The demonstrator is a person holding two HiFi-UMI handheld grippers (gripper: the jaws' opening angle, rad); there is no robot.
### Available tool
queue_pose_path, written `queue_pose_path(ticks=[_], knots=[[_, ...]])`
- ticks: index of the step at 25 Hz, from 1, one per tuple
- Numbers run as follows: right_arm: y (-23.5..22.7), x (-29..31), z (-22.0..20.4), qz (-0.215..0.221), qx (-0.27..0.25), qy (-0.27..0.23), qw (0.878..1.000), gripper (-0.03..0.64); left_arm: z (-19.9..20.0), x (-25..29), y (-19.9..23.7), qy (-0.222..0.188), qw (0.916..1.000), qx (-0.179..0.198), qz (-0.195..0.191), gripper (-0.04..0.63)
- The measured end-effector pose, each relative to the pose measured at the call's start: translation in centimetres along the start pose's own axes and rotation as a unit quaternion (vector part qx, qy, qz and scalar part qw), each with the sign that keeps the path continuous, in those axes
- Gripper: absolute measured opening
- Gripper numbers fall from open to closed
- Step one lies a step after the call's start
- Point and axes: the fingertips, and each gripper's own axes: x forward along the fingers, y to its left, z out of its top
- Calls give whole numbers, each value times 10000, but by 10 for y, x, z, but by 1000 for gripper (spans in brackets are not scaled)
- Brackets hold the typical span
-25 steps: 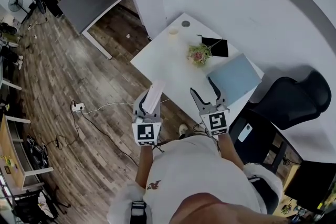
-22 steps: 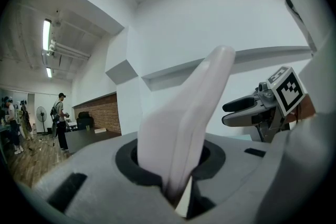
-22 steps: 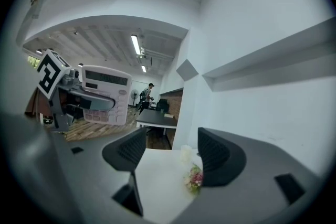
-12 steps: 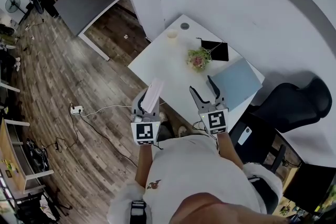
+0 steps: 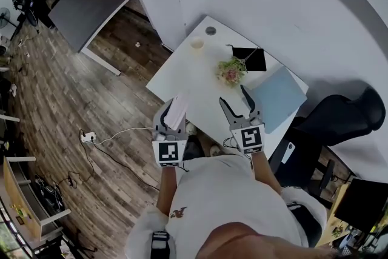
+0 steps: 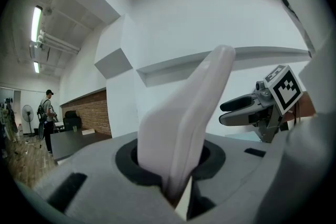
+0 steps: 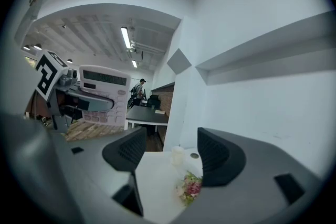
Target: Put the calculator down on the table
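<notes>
White plastic, the calculator (image 5: 179,107) stands on edge between the jaws of the left gripper (image 5: 172,119), which are clamped on its lower end. Its keys face the right gripper (image 5: 233,97). The calculator is held just off the near edge of the table (image 5: 185,73), above the wooden floor (image 5: 91,88), and it does not touch the tabletop. The right gripper hovers over the table's near edge with its jaws apart and nothing between them. Farther in on the table lie a bunch of flowers (image 5: 230,68), a pale cup (image 5: 197,43) and a blue folder (image 5: 276,94).
</notes>
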Motion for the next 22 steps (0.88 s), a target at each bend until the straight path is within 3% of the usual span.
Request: queue_pose_path(ticks=[14, 17, 22], knots=[[-5, 54, 5, -1107, 78, 412, 9930, 310, -10, 69, 60, -116, 9932, -126, -1153, 101], [-8, 56, 1, -1389, 86, 504, 9890, 311, -11, 81, 61, -61, 9890, -270, -1452, 101], [-12, 51, -8, -1866, 130, 767, 9794, 313, -24, 103, 54, -198, 9774, -96, -2101, 101]])
